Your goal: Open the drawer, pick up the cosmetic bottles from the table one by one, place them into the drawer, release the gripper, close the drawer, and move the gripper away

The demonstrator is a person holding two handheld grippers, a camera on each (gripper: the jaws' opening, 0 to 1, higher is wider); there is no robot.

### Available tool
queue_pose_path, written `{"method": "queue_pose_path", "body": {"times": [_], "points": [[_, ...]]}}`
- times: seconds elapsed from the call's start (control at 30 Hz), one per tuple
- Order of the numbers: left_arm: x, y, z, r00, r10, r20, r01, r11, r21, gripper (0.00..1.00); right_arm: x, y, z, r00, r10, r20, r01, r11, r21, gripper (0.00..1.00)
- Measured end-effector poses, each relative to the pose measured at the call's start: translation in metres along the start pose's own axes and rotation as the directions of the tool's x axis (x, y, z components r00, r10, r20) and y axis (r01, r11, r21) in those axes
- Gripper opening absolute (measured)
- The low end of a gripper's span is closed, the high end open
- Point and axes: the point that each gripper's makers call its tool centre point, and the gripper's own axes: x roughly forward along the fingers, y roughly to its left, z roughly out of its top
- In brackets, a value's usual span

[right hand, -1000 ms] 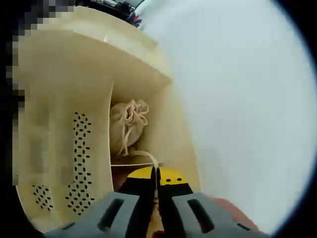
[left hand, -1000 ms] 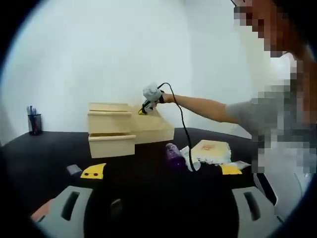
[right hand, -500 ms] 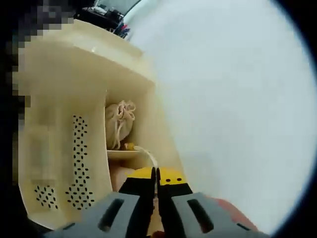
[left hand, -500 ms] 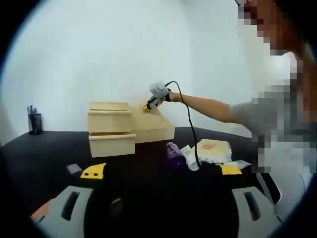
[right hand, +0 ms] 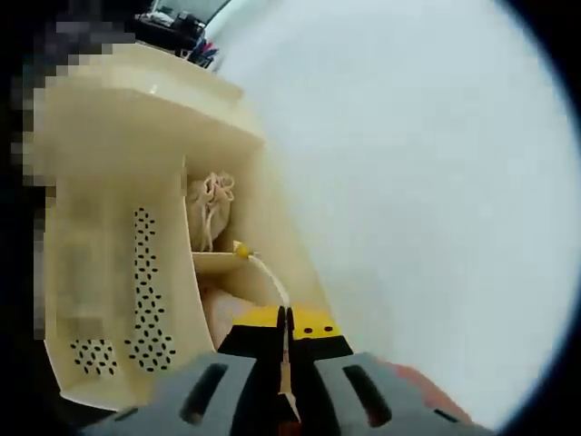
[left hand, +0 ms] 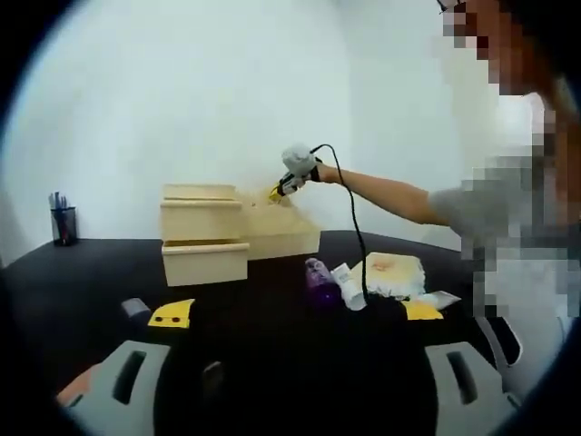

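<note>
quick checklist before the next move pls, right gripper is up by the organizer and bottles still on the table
1. Right gripper empty: cannot tell. Its jaws stand together, with a thin pale thing running between the tips.
2. Right gripper lifted above the cream organizer: ok, left gripper view shows it above the top edge.
3. Lowest drawer open: ok, it sticks out in front of the stack.
4. Purple bottle free to grab: ok, on the black table, next to a white tube.
5. Left gripper ready: ok, jaws wide apart, nothing between them.
6. Cable off the bottles: not ok, it hangs across the tube area.
</note>
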Motion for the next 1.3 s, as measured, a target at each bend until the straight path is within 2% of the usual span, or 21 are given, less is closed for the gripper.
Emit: {"method": "queue_pose_path", "body": {"times": [0.3,0.43,0.8,0.97,1.07,1.3], "points": [[0.001,0.000,-0.002,1.000,0.002,-0.011,-0.002,1.000,0.004,0.83,-0.003,-0.010,-0.008,0.999,-0.034,-0.034,0.034,0.999,0.006,0.00],[0.002,-0.001,-0.004,1.000,-0.001,-0.018,0.001,1.000,0.007,0.83,-0.006,-0.007,-0.010,0.999,-0.028,-0.018,0.028,1.000,0.002,0.00],[0.000,0.001,-0.004,1.000,0.006,-0.017,-0.006,1.000,0.008,0.83,-0.005,-0.005,-0.005,1.000,-0.019,-0.020,0.018,1.000,-0.023,0.00],[0.000,0.001,-0.003,1.000,0.008,-0.015,-0.008,1.000,0.011,0.83,-0.001,0.003,0.004,1.000,-0.005,0.011,0.005,0.999,-0.045,0.00],[0.000,0.002,-0.003,1.000,0.013,-0.013,-0.012,1.000,0.012,0.83,0.001,-0.002,0.016,0.999,-0.018,0.038,0.020,0.999,-0.043,0.03],[-0.001,0.002,-0.002,1.000,0.010,-0.008,-0.010,1.000,0.015,0.83,0.001,0.001,0.030,0.999,-0.013,0.052,0.016,0.999,-0.048,0.03]]}}
